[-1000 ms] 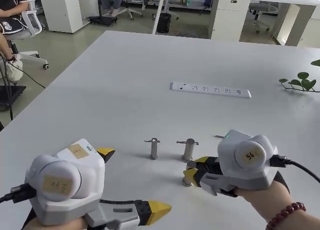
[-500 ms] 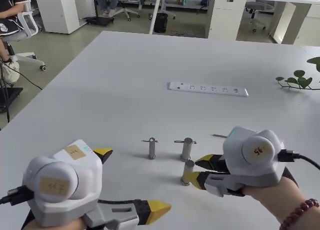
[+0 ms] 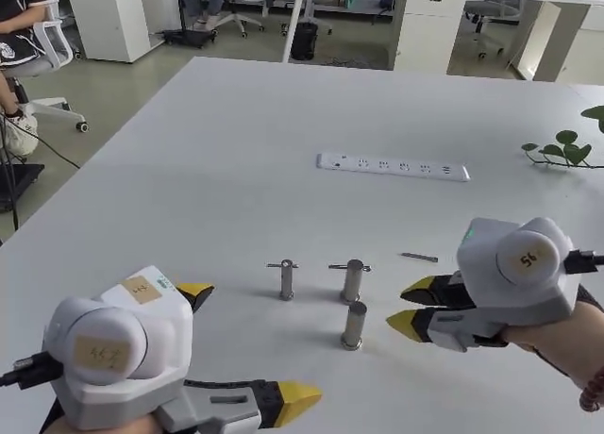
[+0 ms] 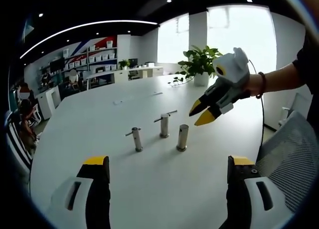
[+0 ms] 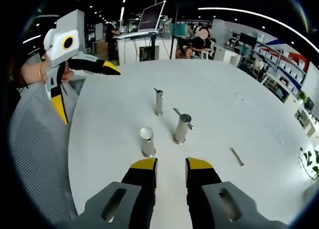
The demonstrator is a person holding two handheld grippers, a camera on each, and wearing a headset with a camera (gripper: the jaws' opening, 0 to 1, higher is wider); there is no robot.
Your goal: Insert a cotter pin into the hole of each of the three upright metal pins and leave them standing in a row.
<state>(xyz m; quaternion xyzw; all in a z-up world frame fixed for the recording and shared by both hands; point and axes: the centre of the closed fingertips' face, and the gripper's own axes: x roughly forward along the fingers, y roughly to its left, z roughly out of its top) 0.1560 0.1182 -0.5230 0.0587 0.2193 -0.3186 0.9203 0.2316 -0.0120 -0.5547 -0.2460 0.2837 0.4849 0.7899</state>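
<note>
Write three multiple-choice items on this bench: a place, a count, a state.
1. Where is the loose cotter pin? A in a pin's hole; B on the table; C in a tray.
2. How many of the three upright metal pins hold a cotter pin? A one; B two; C three.
3. The left tool is: A open; B shut on a pin; C shut, empty.
Key: B, it lies flat on bare table; B, the nearest pin has none; A, its jaws stand wide apart.

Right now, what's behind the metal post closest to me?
Right behind the front post stands a second post with a thin pin through its top. Farther back lies a white power strip. Nothing there is covered.
</note>
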